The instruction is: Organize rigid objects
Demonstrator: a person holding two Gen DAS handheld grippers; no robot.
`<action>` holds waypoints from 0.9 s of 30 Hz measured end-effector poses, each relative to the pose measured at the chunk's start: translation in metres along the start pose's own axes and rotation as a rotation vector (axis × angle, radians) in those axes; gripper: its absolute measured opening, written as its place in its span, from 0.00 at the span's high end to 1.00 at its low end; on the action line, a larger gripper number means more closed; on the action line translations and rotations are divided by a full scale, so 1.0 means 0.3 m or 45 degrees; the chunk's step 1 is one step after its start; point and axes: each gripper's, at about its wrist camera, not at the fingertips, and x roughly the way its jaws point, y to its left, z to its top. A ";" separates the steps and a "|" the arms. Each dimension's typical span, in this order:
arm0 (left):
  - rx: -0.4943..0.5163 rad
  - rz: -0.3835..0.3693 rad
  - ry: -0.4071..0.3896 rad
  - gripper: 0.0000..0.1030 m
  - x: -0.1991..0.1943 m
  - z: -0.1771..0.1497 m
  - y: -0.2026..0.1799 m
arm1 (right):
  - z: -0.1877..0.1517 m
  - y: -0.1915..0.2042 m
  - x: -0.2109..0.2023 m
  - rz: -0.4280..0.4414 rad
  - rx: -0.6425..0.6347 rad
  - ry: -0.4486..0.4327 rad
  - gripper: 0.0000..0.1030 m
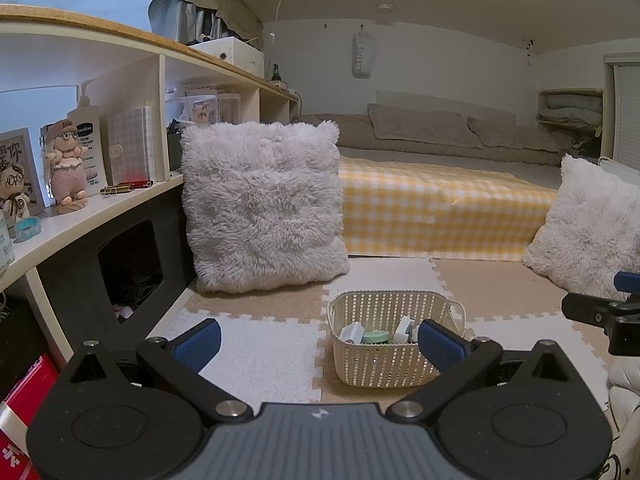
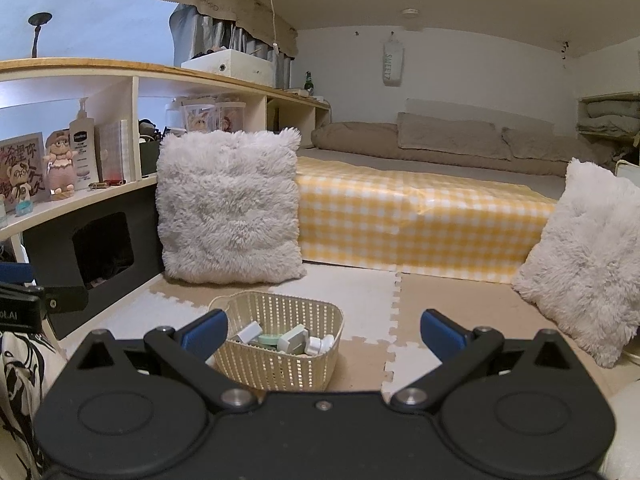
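A cream woven plastic basket [image 1: 376, 364] [image 2: 280, 368] stands on the foam floor mats. It holds several small rigid items, among them white bottles [image 1: 352, 331] [image 2: 320, 345] and a pale green round container [image 1: 376, 337] [image 2: 269, 340]. My left gripper [image 1: 318, 344] hovers open just in front of the basket, its right blue pad overlapping the basket's front right corner, nothing between the fingers. My right gripper [image 2: 324, 334] is also open and empty, with the basket behind its left finger. Part of each gripper shows at the edge of the other's view.
A fluffy white pillow [image 1: 260, 208] [image 2: 228, 208] leans against a shelf unit [image 1: 92, 208] holding a lotion bottle [image 1: 90, 136], a crochet doll [image 1: 66, 164] and a notebook. A second fluffy pillow [image 2: 588, 252] lies at the right. A yellow checked mattress [image 1: 440, 212] runs behind.
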 end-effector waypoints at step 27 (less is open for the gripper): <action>0.006 -0.001 0.003 0.00 0.001 0.001 -0.001 | -0.001 -0.007 0.001 0.007 -0.006 0.001 0.00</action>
